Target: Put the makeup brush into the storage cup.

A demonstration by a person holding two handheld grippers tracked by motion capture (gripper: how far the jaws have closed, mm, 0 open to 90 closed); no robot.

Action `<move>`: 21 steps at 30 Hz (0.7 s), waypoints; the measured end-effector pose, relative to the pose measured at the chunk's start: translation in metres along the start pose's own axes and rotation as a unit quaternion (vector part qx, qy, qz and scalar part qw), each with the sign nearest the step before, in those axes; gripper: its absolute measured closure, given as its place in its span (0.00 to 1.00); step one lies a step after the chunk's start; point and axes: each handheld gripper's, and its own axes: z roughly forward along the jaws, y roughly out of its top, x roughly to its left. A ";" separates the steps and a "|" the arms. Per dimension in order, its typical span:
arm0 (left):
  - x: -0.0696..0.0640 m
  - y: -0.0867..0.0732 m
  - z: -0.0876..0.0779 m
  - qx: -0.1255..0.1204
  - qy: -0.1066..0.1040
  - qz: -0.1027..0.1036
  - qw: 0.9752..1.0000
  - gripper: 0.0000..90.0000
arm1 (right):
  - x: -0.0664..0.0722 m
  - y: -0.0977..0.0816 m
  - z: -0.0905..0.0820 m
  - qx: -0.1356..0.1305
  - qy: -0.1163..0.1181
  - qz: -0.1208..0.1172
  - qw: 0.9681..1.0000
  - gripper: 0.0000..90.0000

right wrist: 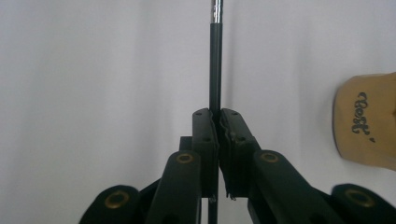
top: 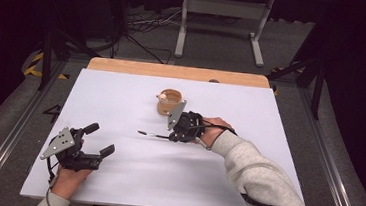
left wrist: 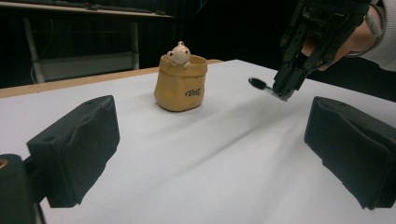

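A white table cover [top: 121,102] lies over a wooden tabletop [top: 173,71]; behind stands what looks like a metal frame [top: 223,16].

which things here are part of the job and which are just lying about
In the job:
- thin black brush, clamped in the right claw
- tan bag-shaped holder with a small bear figure

Lying about:
- left claw, open and idle
- white metal frame on the floor

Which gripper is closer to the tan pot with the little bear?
Right. The right gripper, shut on a thin brush, is just in front of the tan pot; the left gripper sits open, farther back.
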 end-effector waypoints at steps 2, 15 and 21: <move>0.000 0.000 0.000 0.000 0.000 -0.001 1.000 0.05 | 0.003 -0.003 -0.003 -0.013 -0.005 0.005 1.000 0.95; 0.000 0.000 0.000 0.001 -0.001 -0.003 1.000 0.05 | 0.015 -0.021 -0.020 -0.128 -0.033 0.056 0.990 0.95; 0.001 0.000 -0.001 0.000 0.001 -0.005 1.000 0.05 | 0.024 -0.032 -0.029 -0.199 -0.042 0.080 0.976 0.95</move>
